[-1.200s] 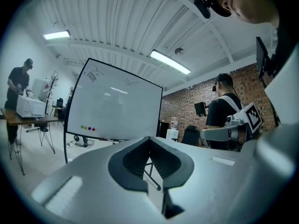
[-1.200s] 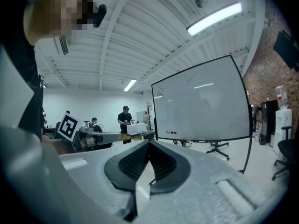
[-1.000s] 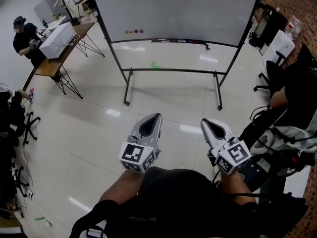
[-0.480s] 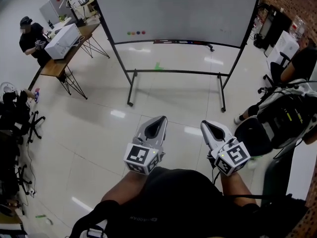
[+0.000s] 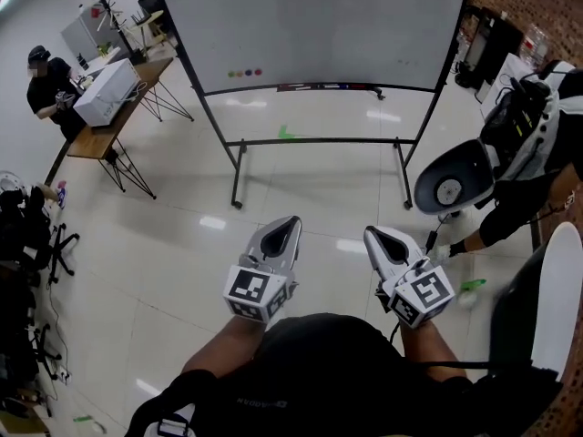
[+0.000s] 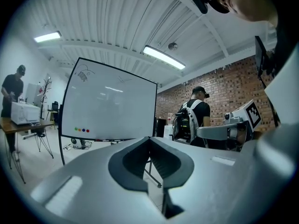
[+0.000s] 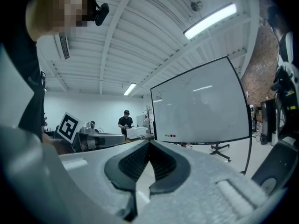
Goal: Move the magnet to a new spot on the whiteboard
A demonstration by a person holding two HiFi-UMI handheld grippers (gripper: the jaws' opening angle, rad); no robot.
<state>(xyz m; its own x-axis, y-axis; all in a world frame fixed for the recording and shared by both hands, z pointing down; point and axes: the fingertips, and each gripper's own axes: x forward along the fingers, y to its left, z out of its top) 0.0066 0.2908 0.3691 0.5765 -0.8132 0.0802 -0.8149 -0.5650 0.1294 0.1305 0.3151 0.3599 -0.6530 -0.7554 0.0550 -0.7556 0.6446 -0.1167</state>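
While both sit low in front of the person, well apart from the whiteboard, the left hand-held gripper and right hand-held gripper have their jaws closed tip to tip, with nothing between them. Count: two grippers, one board, what looks like four small coloured magnets in a row near the board's lower left, just above its tray. They're too small to tell which is the task's one. Two other people: one at the bench beside a white box, one with a backpack on the right. The head view cuts off the board's top edge; both gripper views show the full board against the ceiling.
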